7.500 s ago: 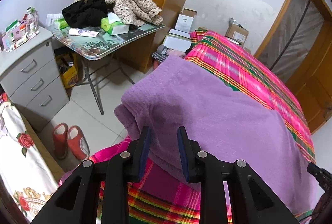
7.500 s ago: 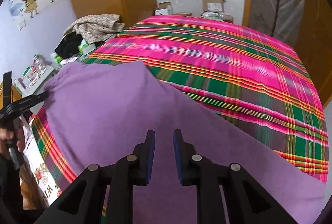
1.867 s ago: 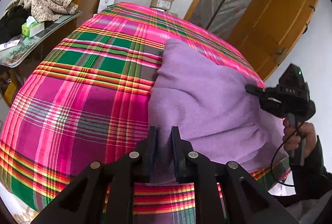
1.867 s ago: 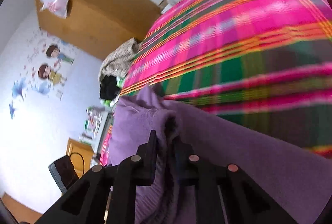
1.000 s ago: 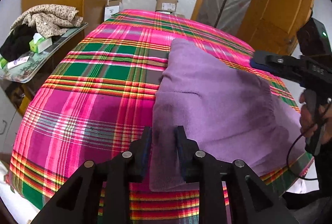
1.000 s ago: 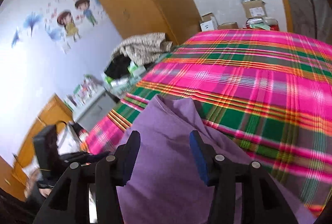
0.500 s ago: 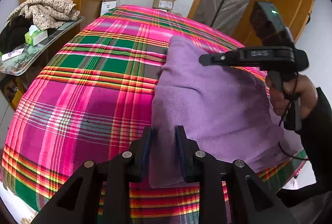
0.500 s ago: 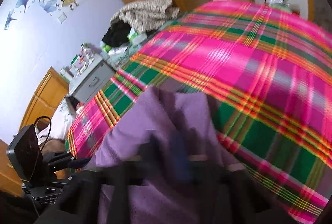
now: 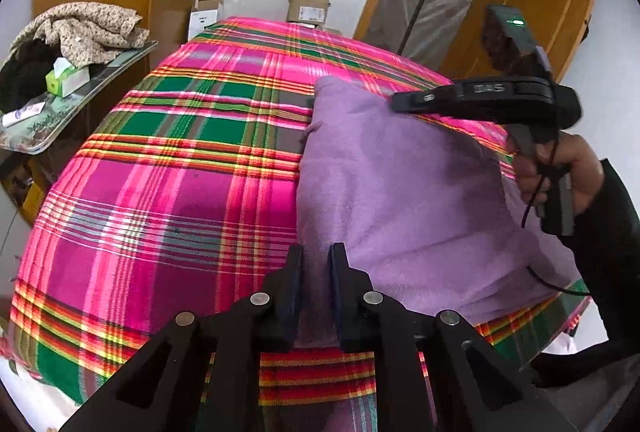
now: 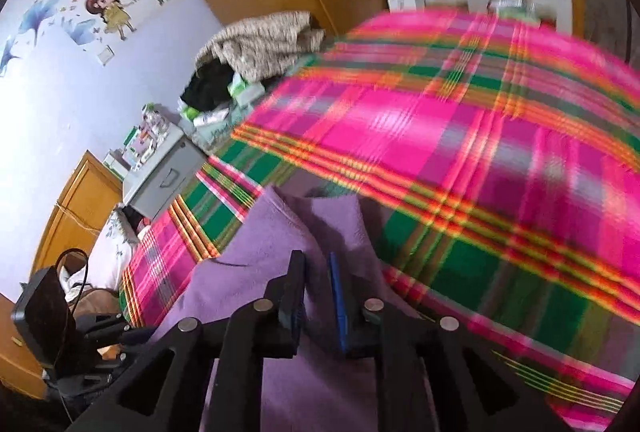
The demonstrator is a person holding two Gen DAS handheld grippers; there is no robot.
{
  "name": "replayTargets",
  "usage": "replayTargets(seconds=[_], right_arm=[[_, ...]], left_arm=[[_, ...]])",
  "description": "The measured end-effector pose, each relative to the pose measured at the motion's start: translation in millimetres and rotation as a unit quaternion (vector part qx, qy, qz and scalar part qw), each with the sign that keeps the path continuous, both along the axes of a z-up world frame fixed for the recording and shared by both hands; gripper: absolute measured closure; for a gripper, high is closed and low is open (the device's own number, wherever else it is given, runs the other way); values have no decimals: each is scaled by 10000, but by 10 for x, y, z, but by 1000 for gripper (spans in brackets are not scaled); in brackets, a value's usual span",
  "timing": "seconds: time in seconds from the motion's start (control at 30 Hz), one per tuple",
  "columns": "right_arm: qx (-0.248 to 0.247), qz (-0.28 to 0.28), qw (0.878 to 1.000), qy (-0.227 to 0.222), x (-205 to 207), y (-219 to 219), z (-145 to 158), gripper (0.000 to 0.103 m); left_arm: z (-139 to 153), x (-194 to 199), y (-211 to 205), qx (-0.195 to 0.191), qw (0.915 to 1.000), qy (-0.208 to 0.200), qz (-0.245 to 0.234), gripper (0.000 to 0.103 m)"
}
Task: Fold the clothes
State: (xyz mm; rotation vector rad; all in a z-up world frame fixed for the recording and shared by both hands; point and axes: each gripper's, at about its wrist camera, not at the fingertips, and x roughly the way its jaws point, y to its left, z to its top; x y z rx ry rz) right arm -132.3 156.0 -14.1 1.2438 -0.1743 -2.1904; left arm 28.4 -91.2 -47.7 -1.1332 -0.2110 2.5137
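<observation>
The left gripper (image 9: 316,272) has its fingers narrowed onto the near edge of the soft purple fleece garment (image 9: 400,184), which lies folded on the pink-and-green plaid bed cover (image 9: 180,168). The right gripper (image 10: 318,284), fingers likewise pinched on purple fleece, sits near the garment's far corner.

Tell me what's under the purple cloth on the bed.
The purple cloth lies on the pink-and-green plaid bedspread, which shows on every side of it. The cloth is folded over itself, so anything between its layers, or beneath its middle, is covered and cannot be seen.
</observation>
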Motion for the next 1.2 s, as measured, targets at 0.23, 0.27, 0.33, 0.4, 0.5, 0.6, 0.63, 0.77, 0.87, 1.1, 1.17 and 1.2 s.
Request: replayTargets(seconds=[0.23,0.27,0.33,0.4,0.5,0.6,0.63,0.77,0.87,1.1,1.17,1.2], right_arm=[[-29,-7,9998,173,263,192,88,89],[-20,-67,9999,135,256,215,64,89],[-55,-196,9997,122,254,283,58,84],[-136,-329,9992,162,264,369,88,73],[-271,-416,9984,273,338,531,160,64],[-396,-489,9975,334,430,629,193,64],[-443,-506,9971,355,462,659,202,64],[-434,-548,9972,267,505,707,126,65],[-444,-667,9964,289,542,761,135,73],[-242,-286,9980,501,813,586,247,75],[12,-326,9989,332,827,578,145,77],[113,-440,9987,240,816,615,95,83]], left_arm=[[12,34,-3,-16,10000,-1,-47,90],[17,39,-9,2,10000,5,-38,91],[27,48,-20,38,10000,16,-20,92],[37,57,-31,74,10000,26,-2,93],[55,44,-54,145,9999,33,-2,94],[87,37,-96,191,9998,75,7,94],[90,38,-122,193,9998,83,18,94],[3,30,-195,122,9999,-66,81,96],[45,61,-196,125,9998,16,129,96],[274,94,-199,114,9989,342,283,96],[293,89,-154,122,9990,358,224,96],[290,87,-116,106,9992,350,171,96]])
